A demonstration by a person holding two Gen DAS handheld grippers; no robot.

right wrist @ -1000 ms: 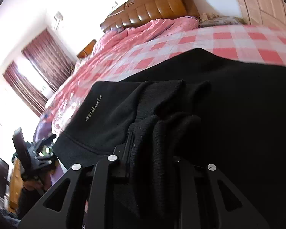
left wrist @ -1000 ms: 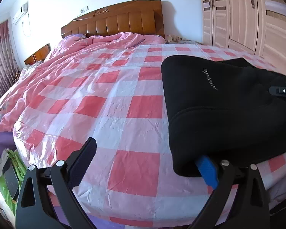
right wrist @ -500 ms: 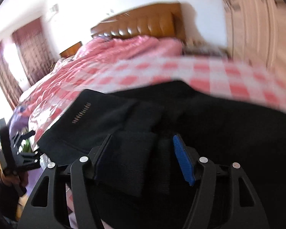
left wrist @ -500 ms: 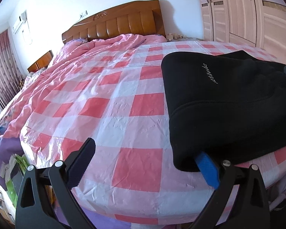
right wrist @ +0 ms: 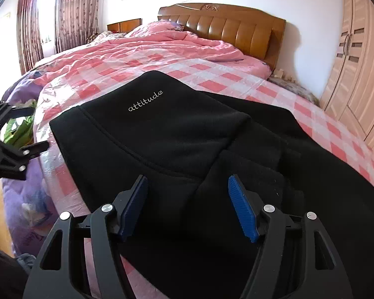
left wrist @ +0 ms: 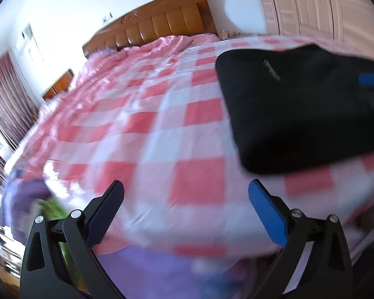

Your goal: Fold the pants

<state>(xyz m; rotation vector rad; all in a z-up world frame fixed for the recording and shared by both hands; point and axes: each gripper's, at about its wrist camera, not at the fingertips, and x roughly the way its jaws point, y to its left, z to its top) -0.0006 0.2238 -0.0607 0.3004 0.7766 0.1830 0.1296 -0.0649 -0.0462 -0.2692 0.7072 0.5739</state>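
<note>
The black pants (right wrist: 177, 144) lie folded on the checked sheet (right wrist: 107, 74) near the foot of the bed (right wrist: 224, 22). Their long axis runs across the bed, from the waistband end at the left toward the wardrobe (right wrist: 359, 57) side on the right. The waistband edge faces the foot-left corner, and the word "attitude" (right wrist: 145, 101) sits on the top layer close to that end. A folded layer lies over the rest, its edge slanting through the middle; more black cloth spreads right, past the frame edge.

The right gripper (right wrist: 188, 199) hovers over the near edge of the pants, fingers spread wide, nothing between the blue pads (right wrist: 241, 209). The left gripper (left wrist: 187, 199) is off the cloth, above bare sheet just left of the pants (left wrist: 299, 109), also spread wide and empty; this view is blurred.

A rumpled pink quilt (right wrist: 167, 42) fills the head half of the bed below the headboard. Curtains (right wrist: 67, 15) hang on the far left. A purple cover (right wrist: 25, 191) drapes the foot-left corner, with something green (right wrist: 20, 132) beside it. Nothing lies on the pants.
</note>
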